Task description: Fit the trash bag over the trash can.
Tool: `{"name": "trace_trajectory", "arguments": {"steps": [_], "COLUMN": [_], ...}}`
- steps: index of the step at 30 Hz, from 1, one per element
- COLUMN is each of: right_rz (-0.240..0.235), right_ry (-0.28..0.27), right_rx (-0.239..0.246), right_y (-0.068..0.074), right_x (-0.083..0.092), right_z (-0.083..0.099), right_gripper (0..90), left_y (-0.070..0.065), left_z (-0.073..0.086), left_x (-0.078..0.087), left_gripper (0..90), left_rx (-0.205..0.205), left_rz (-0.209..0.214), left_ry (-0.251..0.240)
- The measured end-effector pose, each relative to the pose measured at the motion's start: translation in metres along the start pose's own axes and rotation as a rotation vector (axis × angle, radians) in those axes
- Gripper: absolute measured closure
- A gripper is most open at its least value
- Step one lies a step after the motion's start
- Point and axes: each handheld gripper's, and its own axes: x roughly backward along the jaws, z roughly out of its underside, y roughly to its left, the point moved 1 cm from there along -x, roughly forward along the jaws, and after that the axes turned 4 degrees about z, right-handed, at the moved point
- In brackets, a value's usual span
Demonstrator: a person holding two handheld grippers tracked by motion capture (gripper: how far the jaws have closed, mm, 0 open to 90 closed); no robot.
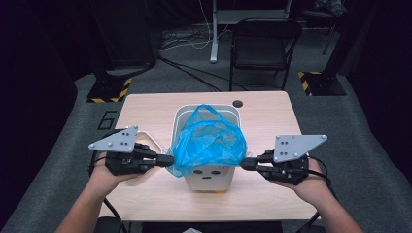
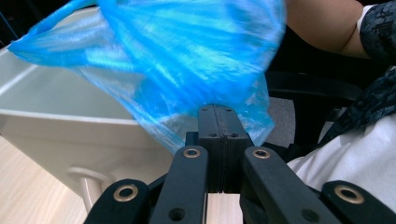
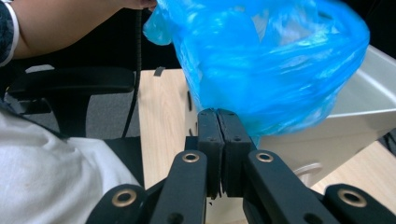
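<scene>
Bag [image 1: 209, 141]: hanging stretched sideways between both grippers, directly over bin [image 1: 180, 116].
Left gripper [image 1: 167, 159]: clamping bag's left edge.
Right gripper [image 1: 244, 163]: clamping right edge.

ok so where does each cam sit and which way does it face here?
High view: above the person's side of the table, looking forward and down; forearms, left gripper and right gripper show.
Left gripper view: on the left gripper, looking along its shut jaws at the blue plastic bag; an arm and white shirt show.
Right gripper view: on the right gripper, jaws shut on the bag's other side; an arm and shirt show.
Shared: all three see the bag over the white bin.
</scene>
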Motion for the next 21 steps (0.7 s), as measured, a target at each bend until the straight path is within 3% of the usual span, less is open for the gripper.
{"name": "trace_trajectory", "arguments": {"steps": [9,13,17,21], "right_rz": [0.005,0.031,0.038,0.035], "right_ry": [0.066,0.084,0.086,0.057], "right_rx": [-0.009,-0.011,-0.011,-0.025], "right_y": [-0.005,-0.008,-0.010,-0.011], "right_x": [-0.010,-0.007,-0.004,0.007], "right_z": [0.009,0.013,0.014,0.011], "right_gripper": [89.4,89.4,87.9,78.9], "left_y": [0.013,0.020,0.024,0.020], "left_z": [0.020,0.028,0.029,0.026], "left_x": [-0.009,-0.010,-0.009,-0.004], "left_gripper": [89.4,89.4,89.3,88.5], "left_rx": [0.058,0.083,0.099,0.095], "left_rz": [0.005,-0.010,-0.016,-0.008], "left_ry": [0.008,0.015,0.013,0.000]}}
